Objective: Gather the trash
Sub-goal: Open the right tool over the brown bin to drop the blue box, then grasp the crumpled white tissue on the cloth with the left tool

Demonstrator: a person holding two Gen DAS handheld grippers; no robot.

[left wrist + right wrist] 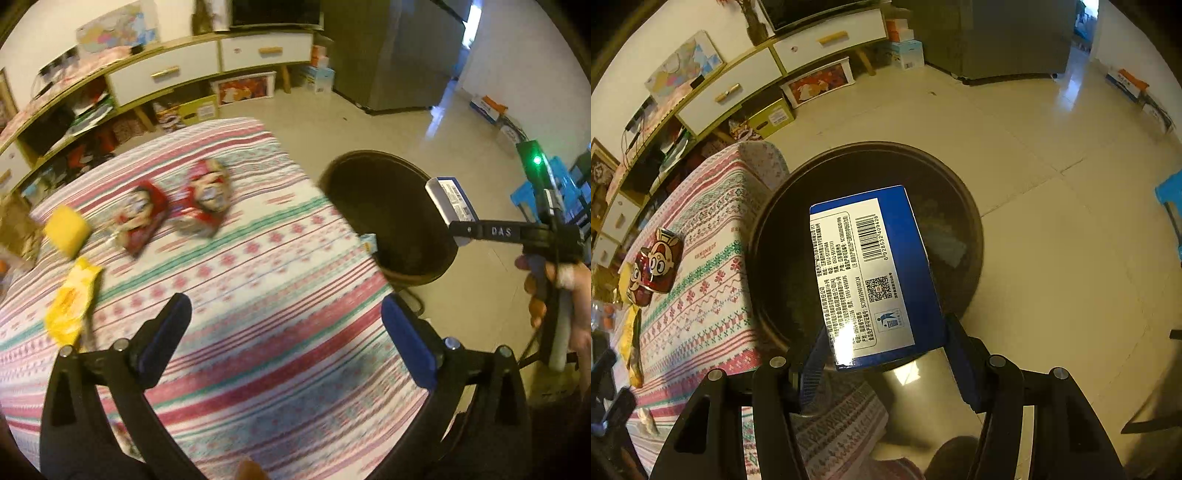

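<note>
The right gripper has its blue-padded fingers clamped on the near end of a blue and white cardboard box with a barcode, which juts out ahead of them over the mouth of a round dark bin on the tiled floor. The left gripper stands wide apart with nothing between its pads, above a striped patterned tablecloth. Beyond its fingers lie two red snack packets and, to their left, yellow wrappers.
</note>
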